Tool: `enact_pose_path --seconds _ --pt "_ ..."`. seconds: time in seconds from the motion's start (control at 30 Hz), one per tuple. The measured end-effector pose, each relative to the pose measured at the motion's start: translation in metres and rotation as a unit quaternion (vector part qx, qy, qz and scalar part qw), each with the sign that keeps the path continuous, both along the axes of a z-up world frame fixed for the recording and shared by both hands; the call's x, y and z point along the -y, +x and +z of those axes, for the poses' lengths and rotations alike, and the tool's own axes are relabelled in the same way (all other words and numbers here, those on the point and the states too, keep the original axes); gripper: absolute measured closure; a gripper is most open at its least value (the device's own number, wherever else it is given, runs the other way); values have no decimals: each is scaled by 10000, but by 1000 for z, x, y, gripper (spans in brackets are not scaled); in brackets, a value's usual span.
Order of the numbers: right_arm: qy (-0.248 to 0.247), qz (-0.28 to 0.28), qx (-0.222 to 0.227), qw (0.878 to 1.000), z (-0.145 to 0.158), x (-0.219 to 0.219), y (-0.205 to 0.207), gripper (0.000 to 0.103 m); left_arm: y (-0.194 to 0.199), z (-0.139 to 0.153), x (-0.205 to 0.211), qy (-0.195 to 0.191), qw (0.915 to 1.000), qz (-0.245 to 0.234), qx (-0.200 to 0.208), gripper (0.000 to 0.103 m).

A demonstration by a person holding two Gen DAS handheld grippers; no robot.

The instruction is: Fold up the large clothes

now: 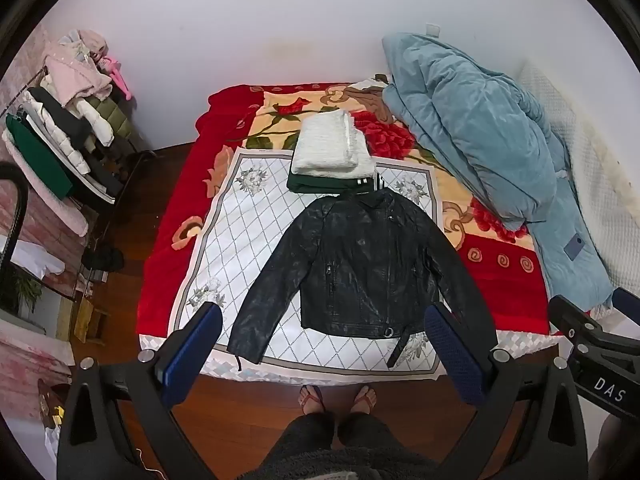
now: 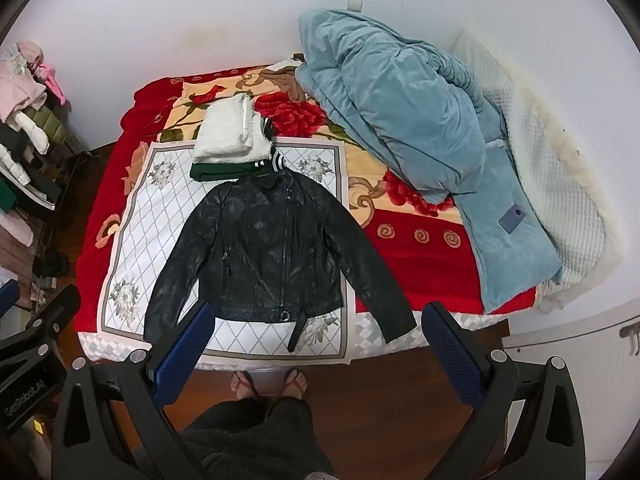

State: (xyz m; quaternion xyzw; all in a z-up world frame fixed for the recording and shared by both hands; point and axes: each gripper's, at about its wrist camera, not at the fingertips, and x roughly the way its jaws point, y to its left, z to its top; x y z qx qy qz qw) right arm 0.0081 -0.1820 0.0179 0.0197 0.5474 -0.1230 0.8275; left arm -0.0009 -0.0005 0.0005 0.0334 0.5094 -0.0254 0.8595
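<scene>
Black jacket [image 1: 360, 264] flat on bed [image 1: 500, 280], both tongs agape, empty.

I see a plain white wall [image 1: 240, 20] behind a bed [image 1: 176, 216] spread with a red floral blanket, and dark reddish wood floor [image 2: 380, 392] at its foot. Left of the bed stands a crowded clothes rack [image 1: 68, 128]; a bunched blue quilt [image 2: 400, 120] lies along the bed's right side.

Jacket [image 1: 360, 264]: flat on the mat [image 1: 240, 216], sleeves spread.
Mat: on the bed [image 1: 172, 208], near edge.
Folded pile [image 1: 332, 152]: behind the jacket's collar.
Quilt [image 1: 480, 140]: right of jacket.
Clothes rack [image 1: 68, 128]: left of bed.
</scene>
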Motion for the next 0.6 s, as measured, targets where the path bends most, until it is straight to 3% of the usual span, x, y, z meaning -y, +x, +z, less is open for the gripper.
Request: enact_pose_path --seconds 0.6 --pt "-25 6 -1 10000 2 -2 1 0 1 0 -1 -21 10000 15 -26 0"
